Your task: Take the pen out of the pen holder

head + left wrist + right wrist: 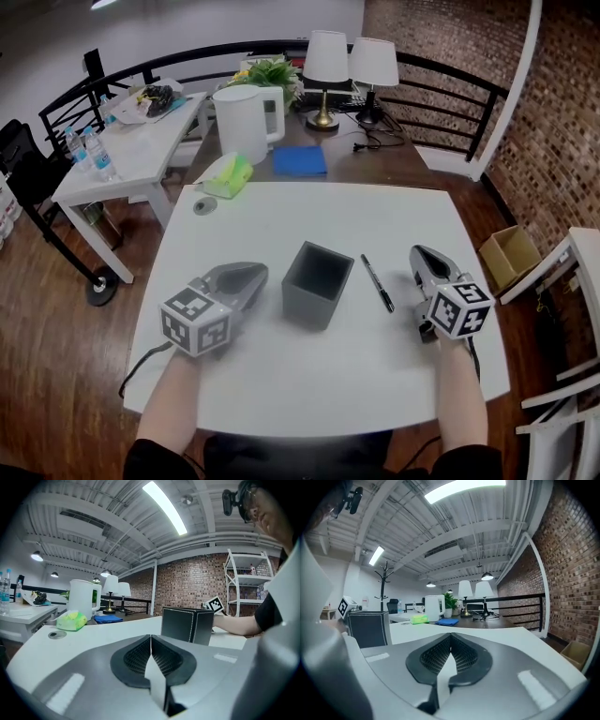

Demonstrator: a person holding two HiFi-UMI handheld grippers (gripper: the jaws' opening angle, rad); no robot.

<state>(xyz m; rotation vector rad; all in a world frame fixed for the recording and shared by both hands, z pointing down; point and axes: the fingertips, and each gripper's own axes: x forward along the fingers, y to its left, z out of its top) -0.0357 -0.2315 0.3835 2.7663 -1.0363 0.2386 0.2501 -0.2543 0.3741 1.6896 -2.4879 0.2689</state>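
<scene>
The dark square pen holder (318, 283) stands in the middle of the white table (281, 375), and its inside looks empty. A black pen (378, 282) lies flat on the table just right of the holder. My right gripper (421, 255) sits to the right of the pen, apart from it, with its jaws shut and nothing between them. My left gripper (251, 274) rests left of the holder, jaws shut and empty. The holder (192, 625) appears ahead and to the right in the left gripper view, and the holder (369, 628) shows at the left in the right gripper view.
A second table behind holds a white kettle (243, 120), a green cloth (228, 175), a blue book (300, 160), two lamps (326, 66) and a plant. A small round disc (205, 205) lies at the white table's far left. A cardboard box (511, 256) sits on the floor at right.
</scene>
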